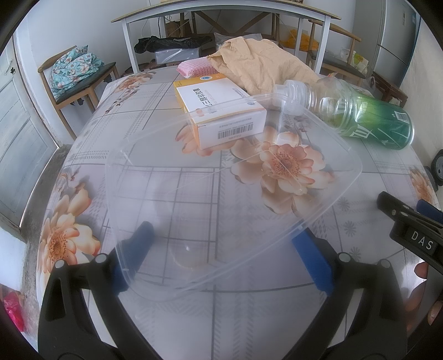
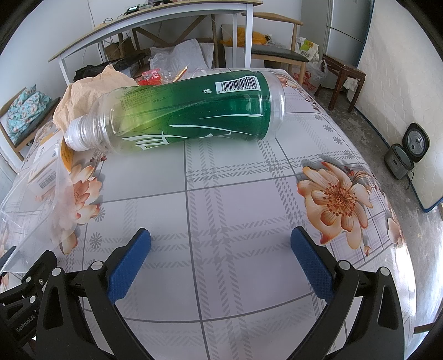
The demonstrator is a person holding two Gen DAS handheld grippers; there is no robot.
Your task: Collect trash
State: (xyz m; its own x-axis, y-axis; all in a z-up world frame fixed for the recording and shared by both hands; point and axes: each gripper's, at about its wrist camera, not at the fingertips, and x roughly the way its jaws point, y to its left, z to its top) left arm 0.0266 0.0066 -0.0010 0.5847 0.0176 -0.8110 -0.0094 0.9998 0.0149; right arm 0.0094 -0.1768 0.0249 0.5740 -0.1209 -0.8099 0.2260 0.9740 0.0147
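Observation:
A clear plastic container (image 1: 221,180) lies tilted on the floral table between the spread blue fingers of my left gripper (image 1: 221,246); whether the pads touch it I cannot tell. It also shows at the left edge of the right wrist view (image 2: 33,193). An empty green-labelled plastic bottle (image 2: 188,110) lies on its side ahead of my right gripper (image 2: 220,249), which is open and empty above the table. The bottle also shows in the left wrist view (image 1: 360,113). A white and orange box (image 1: 218,110) and crumpled brown paper (image 1: 263,66) lie behind the container.
A pink sponge-like item (image 1: 193,67) lies at the table's far edge. Chairs (image 1: 80,80) and a white desk (image 1: 221,13) stand beyond the table. A rice cooker (image 2: 407,155) sits on the floor at the right. My right gripper's body (image 1: 409,229) shows at the right.

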